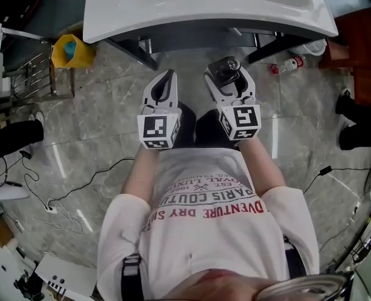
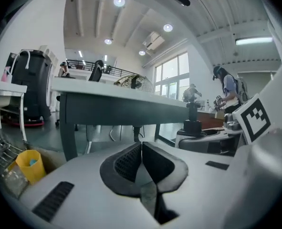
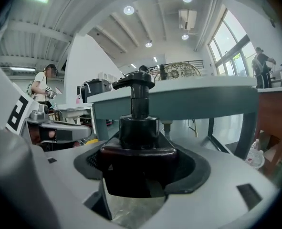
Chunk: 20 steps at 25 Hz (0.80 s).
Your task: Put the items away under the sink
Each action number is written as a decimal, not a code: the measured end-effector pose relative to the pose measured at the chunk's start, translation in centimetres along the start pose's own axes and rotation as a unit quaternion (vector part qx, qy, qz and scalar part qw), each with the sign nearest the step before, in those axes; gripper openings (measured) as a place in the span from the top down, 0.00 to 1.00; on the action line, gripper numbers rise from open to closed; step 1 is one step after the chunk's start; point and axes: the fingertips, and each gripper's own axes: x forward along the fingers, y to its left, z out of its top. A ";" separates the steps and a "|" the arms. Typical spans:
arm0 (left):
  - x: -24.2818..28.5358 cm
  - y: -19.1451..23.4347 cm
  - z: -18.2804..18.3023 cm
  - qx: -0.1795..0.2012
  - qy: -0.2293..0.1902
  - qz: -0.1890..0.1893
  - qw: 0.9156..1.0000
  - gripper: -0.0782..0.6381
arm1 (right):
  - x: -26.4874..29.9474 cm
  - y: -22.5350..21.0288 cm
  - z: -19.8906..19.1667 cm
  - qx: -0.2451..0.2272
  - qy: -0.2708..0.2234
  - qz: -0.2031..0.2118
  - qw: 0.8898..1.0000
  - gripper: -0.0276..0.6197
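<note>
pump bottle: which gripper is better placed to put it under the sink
Right. The right gripper is shut on the dark pump bottle and faces the open space under the sink. The left gripper is shut on nothing, so it would need a handover first.

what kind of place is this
Probably an open lab or workshop hall with a mock bathroom corner, not a home. The sink stands free on a bare frame, cables trail over the floor, and beyond it are tall windows and people at work.
</note>
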 end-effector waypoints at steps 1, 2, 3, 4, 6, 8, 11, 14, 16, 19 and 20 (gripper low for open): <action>0.9 0.2 -1.4 -0.004 -0.006 -0.006 1.000 0.85 | 0.9 -0.2 -1.2 0.000 -0.009 0.001 1.000 0.39; 1.7 0.4 -2.8 -0.010 -0.013 -0.012 1.000 0.85 | 1.8 -0.4 -2.4 -0.001 -0.019 0.001 1.000 0.39; 2.6 0.5 -4.2 -0.015 -0.020 -0.019 1.000 0.85 | 2.6 -0.6 -3.5 -0.004 -0.030 0.001 1.000 0.39; 3.4 0.7 -5.4 -0.019 -0.027 -0.024 0.999 0.85 | 3.5 -0.8 -4.5 -0.009 -0.039 0.001 0.999 0.39; 4.6 1.2 -7.3 -0.020 -0.046 -0.031 0.998 0.85 | 5.4 -1.0 -6.4 -0.023 -0.054 0.000 0.998 0.39; 5.5 2.0 -9.0 -0.015 -0.062 -0.031 0.997 0.85 | 6.9 -1.3 -8.0 -0.033 -0.062 0.000 0.998 0.39; 6.3 3.4 -11.3 -0.005 -0.065 -0.016 0.998 0.85 | 8.6 -2.0 -9.9 -0.030 -0.065 -0.006 0.997 0.39; 6.6 4.9 -12.2 -0.016 -0.066 -0.003 0.998 0.85 | 10.1 -2.8 -10.9 -0.020 -0.057 -0.015 0.998 0.39; 6.6 5.6 -12.4 -0.021 -0.063 0.003 0.998 0.85 | 11.2 -3.2 -11.2 -0.018 -0.050 -0.019 0.998 0.39; 6.5 6.5 -12.6 -0.020 -0.061 0.009 0.998 0.85 | 13.1 -3.8 -11.2 -0.023 -0.045 -0.025 0.998 0.39; 6.5 6.8 -12.7 -0.020 -0.062 0.011 0.998 0.85 | 13.9 -3.9 -11.1 -0.024 -0.045 -0.027 0.998 0.39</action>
